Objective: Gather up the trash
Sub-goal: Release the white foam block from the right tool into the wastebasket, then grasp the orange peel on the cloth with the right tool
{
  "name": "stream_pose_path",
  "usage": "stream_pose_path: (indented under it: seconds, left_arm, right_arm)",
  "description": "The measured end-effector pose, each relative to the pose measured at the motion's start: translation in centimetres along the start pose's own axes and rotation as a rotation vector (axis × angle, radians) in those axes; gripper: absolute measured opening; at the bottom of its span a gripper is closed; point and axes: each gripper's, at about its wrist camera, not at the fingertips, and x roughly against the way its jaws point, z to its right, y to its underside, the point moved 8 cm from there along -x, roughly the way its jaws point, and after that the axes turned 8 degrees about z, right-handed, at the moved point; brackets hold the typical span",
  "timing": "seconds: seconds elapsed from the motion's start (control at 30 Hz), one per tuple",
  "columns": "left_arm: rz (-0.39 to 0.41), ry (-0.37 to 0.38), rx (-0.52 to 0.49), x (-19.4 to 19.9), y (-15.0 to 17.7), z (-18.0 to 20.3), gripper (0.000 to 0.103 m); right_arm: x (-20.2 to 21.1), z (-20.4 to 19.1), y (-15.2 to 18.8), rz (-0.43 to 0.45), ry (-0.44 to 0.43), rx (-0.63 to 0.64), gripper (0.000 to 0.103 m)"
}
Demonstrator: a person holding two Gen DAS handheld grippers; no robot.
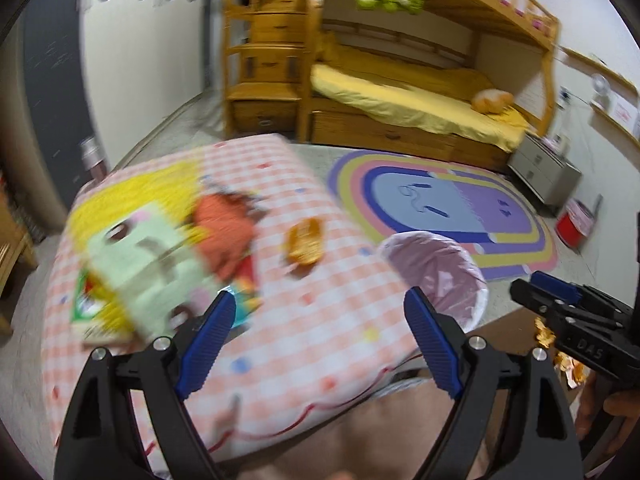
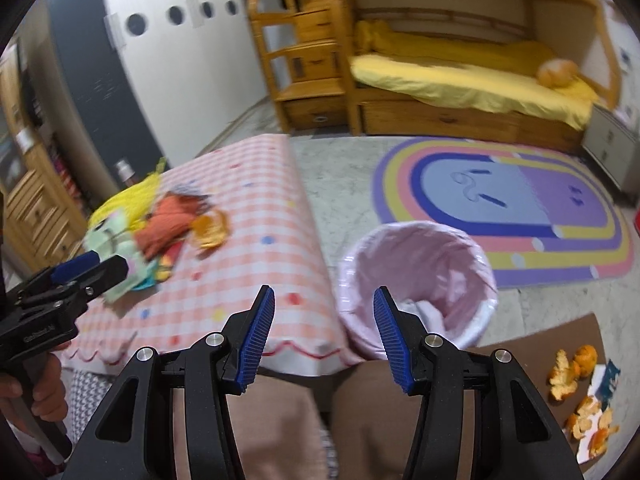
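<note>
Lying flat on the table (image 2: 256,216) at 10 o'clock — one orange peel (image 2: 209,229); both grippers, left gripper (image 1: 316,344) and right gripper (image 2: 323,338), are held open, empty.

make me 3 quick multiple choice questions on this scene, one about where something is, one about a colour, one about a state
1. Where does the trash bin stand?
A. on the floor beside the checked table
B. on the lower bunk
C. on top of the table

2. What colour is the liner in the trash bin?
A. black
B. pale pink
C. green

3. How do the fingers of the right hand-held gripper stand?
A. shut on an orange peel
B. shut on nothing
C. open, holding nothing

Answers:
1. A, the bin sits on the floor against the edge of the table, near the rainbow rug.
2. B, a pale pink bag lines the bin's rim and inside.
3. C, the blue pads are spread with nothing between them; the orange peel lies on the table.
</note>
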Motion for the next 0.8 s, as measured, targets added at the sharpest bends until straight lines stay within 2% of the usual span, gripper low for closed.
stream_pose_path:
  seconds: [0.23, 0.43, 0.63, 0.7, 0.8]
  left_arm:
    - [0.033, -0.123, 0.024, 2.6, 1.8, -5.7, 0.08]
    - [0.027, -0.196, 0.131, 3.3, 2.9, -10.7, 0.08]
    - [0.011, -0.254, 0.124, 3.0, 3.2, -13.4, 0.08]
    - [0.002, -0.263, 0.137, 2.4, 3.1, -14.2, 0.08]
    - [-0.009, -0.279, 0.137, 1.7, 3.3, -15.2, 0.08]
  right_arm:
    - [-0.5, -5.9, 0.1, -0.011, -0.071, 0.104, 0.053]
    - [-2.5, -9.5, 0.2, -0.035, -0.104, 0.165, 0.053]
    - [-6.0, -11.7, -0.2, -0.064, -0.131, 0.212, 0.053]
    - [-7.5, -12.0, -0.3, -0.074, -0.125, 0.233, 0.068]
    - [-9.6, -12.4, -0.7, -0.077, -0.127, 0.263, 0.072]
